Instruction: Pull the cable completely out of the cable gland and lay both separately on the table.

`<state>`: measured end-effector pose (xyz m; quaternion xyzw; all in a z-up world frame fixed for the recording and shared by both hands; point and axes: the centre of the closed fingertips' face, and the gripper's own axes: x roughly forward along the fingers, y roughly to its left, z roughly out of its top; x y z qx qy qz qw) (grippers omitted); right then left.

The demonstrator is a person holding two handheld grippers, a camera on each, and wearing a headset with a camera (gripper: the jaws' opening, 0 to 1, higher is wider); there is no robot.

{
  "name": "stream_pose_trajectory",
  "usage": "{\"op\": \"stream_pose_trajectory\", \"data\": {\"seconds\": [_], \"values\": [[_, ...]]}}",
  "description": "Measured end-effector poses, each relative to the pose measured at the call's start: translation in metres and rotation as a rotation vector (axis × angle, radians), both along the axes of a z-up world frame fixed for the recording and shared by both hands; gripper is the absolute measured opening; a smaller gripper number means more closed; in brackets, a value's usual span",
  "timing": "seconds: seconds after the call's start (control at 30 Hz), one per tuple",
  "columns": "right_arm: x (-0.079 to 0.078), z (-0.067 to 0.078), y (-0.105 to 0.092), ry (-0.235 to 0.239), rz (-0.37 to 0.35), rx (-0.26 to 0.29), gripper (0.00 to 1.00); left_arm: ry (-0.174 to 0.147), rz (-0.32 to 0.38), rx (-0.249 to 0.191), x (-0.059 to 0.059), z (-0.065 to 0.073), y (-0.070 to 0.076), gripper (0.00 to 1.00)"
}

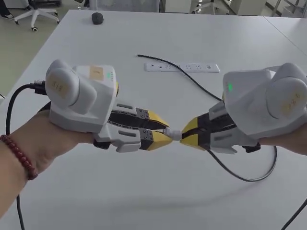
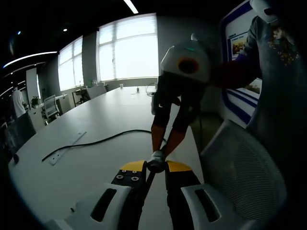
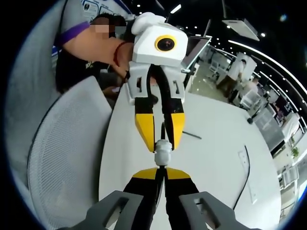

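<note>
The cable gland hung in the air above the table, right where the two grippers met nose to nose. The left gripper had its yellow-tipped jaws pressed against the gland, one on each flank, as the right gripper view showed plainly. The right gripper faced it from the other side, its jaws drawn nearly together and pinching the cable just beside the gland. The gland thus sat between the two sets of tips, gripped by the left set. The gland was a small, whitish piece with a rounded body, and a thin black line left it toward the right gripper's jaws. The cable was thin and black. Beyond the right gripper it dropped to the tabletop and swung in a loose loop near the person's right side. From there it ran away across the white surface past a white power strip, its free end lying flat near the strip's left end. A string of dark red beads circled the wrist of the hand holding the left gripper.
</note>
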<state>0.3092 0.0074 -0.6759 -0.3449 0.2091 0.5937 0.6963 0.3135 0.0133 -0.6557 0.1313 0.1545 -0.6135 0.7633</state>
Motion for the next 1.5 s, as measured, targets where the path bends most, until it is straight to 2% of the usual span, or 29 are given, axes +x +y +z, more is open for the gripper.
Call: {"op": "stream_pose_trajectory", "data": {"seconds": [0.27,0.53,0.6,0.8,1.03,1.23,1.5], "values": [[0.004,-0.004,-0.009,0.007,-0.021,-0.002,0.0,0.0,0.009,-0.003,0.004,0.001,0.005,0.16],[0.005,-0.029,-0.037,0.047,-0.077,-0.044,0.0,-0.003,0.017,0.005,0.007,0.0,0.012,0.16],[0.007,-0.035,-0.044,0.042,-0.088,-0.059,0.0,-0.003,0.021,0.0,0.008,0.002,0.012,0.16],[0.011,-0.05,-0.06,0.082,-0.141,-0.073,0.0,-0.006,0.023,0.001,0.01,0.003,0.013,0.16],[0.012,-0.058,-0.069,0.095,-0.162,-0.072,0.0,-0.006,0.025,0.002,0.01,0.003,0.013,0.16],[0.013,-0.07,-0.079,0.114,-0.179,-0.093,0.0,-0.01,0.034,-0.005,0.012,0.007,0.015,0.16],[0.011,-0.074,-0.082,0.123,-0.185,-0.11,0.0,-0.01,0.031,-0.002,0.01,0.006,0.014,0.16]]}}
